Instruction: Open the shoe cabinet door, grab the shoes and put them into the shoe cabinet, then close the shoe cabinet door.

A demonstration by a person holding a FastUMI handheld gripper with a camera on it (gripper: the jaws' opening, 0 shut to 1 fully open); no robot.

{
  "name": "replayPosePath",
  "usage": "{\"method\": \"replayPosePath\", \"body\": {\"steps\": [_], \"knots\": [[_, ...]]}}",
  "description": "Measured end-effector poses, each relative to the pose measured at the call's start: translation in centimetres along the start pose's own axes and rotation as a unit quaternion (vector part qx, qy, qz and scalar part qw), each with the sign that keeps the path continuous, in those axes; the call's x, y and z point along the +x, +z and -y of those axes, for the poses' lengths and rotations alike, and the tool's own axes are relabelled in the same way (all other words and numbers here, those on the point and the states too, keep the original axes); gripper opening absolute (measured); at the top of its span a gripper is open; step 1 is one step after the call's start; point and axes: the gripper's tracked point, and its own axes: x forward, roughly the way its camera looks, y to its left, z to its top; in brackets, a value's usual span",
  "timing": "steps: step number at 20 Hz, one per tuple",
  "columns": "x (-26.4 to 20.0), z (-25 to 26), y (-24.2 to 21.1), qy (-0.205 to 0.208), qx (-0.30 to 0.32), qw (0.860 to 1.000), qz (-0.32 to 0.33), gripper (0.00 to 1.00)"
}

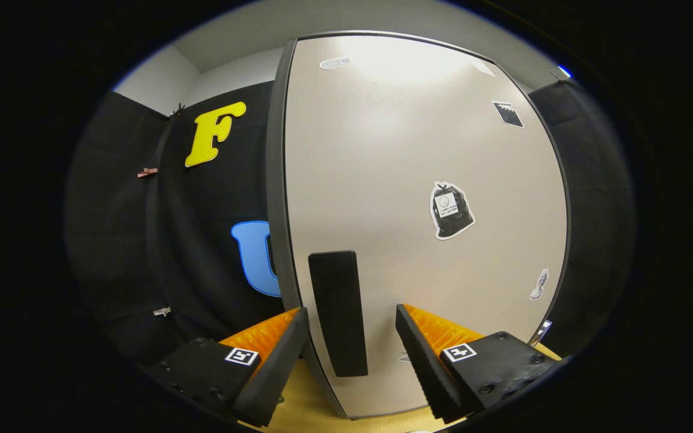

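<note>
The shoe cabinet door (418, 180) is a pale beige panel with a dark rim, standing upright right in front of me. Several small stickers are on it, one shaped like a black bag (450, 210). A black upright handle (338, 313) is fixed near the door's left edge. My gripper (351, 322) is open, with the handle standing between its two fingers. One finger sits just left of the door's edge and the other over the door face. Neither finger visibly presses on the handle. The shoes and the cabinet's inside are hidden.
The booth's black cloth wall (202, 240) hangs to the left of the cabinet and behind it on the right. A light wooden floor or tabletop (304, 403) shows under the fingers at the foot of the door.
</note>
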Motion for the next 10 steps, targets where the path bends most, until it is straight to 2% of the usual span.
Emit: {"method": "replayPosePath", "body": {"steps": [2,5,6,7,8,10], "knots": [[0.03,0.18,-0.11,-0.007,-0.005,1.0,-0.002,0.88],[0.31,0.1,-0.18,-0.008,-0.019,1.0,0.001,0.63],[-0.12,-0.55,-0.35,0.007,-0.021,1.0,-0.004,0.57],[0.68,-0.46,-0.4,-0.001,-0.031,1.0,0.001,0.56],[0.14,-0.31,-0.34,-0.003,-0.037,0.999,-0.001,0.36],[0.08,-0.42,-0.43,-0.003,-0.034,0.999,-0.007,0.36]]}}
